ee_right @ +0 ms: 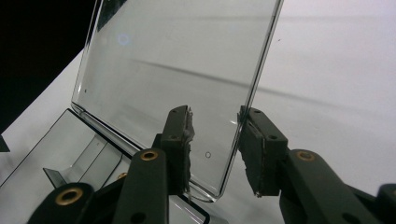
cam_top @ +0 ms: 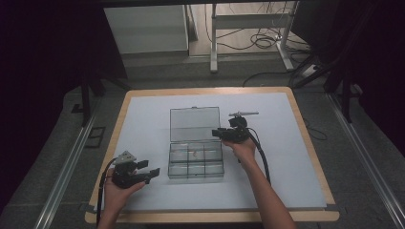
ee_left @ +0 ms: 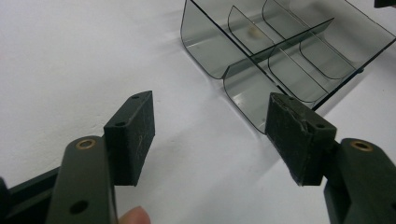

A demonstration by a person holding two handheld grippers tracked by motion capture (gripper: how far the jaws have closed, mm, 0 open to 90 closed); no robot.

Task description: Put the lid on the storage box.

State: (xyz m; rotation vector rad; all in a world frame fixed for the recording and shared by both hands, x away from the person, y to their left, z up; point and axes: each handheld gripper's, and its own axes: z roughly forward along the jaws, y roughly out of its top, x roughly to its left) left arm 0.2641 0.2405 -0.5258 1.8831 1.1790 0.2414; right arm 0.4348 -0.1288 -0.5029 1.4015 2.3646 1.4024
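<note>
A clear plastic compartment box point(cam_top: 196, 160) sits mid-table with its lid point(cam_top: 195, 123) standing upright. One compartment holds a small pale item point(cam_top: 194, 153). My right gripper point(cam_top: 217, 133) is at the lid's right edge. In the right gripper view its jaws point(ee_right: 215, 140) straddle that edge of the lid point(ee_right: 173, 60) with a gap still between the pads, above the box base point(ee_right: 79, 144). My left gripper point(cam_top: 149, 168) rests open on the mat left of the box. In the left gripper view its jaws point(ee_left: 212, 130) are wide apart and hold nothing, with the box point(ee_left: 280, 51) ahead to the right.
A white mat point(cam_top: 143, 124) covers the wooden table point(cam_top: 210, 217). Beyond the far edge are a desk frame point(cam_top: 213, 43) and cables point(cam_top: 260, 43) on the floor. Bare mat lies left and right of the box.
</note>
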